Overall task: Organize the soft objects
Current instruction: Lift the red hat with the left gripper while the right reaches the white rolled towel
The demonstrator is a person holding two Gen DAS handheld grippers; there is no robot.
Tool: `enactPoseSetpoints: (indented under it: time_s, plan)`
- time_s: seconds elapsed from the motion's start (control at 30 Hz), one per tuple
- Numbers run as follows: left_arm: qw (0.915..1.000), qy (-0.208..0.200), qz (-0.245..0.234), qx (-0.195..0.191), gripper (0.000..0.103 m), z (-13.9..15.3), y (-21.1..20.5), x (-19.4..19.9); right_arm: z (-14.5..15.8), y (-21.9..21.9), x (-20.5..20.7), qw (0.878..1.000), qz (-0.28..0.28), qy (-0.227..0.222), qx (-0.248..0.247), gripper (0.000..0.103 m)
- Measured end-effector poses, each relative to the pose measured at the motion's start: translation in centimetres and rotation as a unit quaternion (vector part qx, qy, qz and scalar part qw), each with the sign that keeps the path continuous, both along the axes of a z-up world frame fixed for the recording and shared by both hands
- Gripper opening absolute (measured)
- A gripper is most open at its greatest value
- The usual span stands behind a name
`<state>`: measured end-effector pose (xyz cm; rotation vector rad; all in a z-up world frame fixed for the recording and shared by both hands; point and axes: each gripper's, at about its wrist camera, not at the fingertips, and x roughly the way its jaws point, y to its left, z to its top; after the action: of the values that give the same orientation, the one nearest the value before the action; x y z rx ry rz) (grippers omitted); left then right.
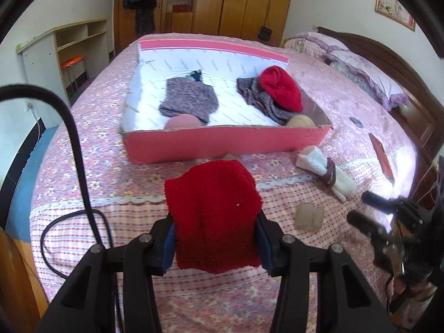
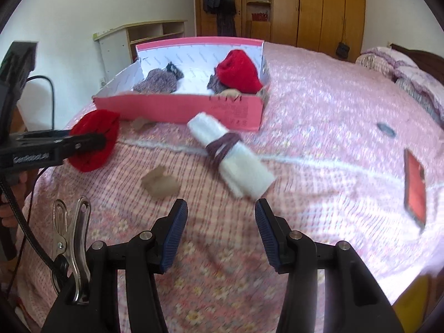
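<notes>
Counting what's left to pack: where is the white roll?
The white roll lies on the bed, outside the pink box by its near right corner, just ahead of the open right gripper.

White sock bundle (image 2: 233,156) just beyond empty right tongs (image 2: 220,216).

Fuzzy red sock (image 1: 213,216) (prob. terry), cardboard box (image 1: 222,144)

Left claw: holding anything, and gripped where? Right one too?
The left claw is shut on the red fluffy sock, clamped across its near end, pads on both side edges. The right claw is open and holds nothing.
</notes>
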<state>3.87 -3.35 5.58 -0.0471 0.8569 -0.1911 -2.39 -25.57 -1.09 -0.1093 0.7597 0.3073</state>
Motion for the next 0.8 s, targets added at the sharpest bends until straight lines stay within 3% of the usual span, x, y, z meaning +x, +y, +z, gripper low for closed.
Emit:
enactPoseSetpoints:
  time_s: [0.8]
  plan:
    - [0.9996,-0.018,0.017,-0.01,0.05,0.4,2.4,-1.0,-0.5,1.3,6.3,0.999,0.02,0.02,-0.038,0.052]
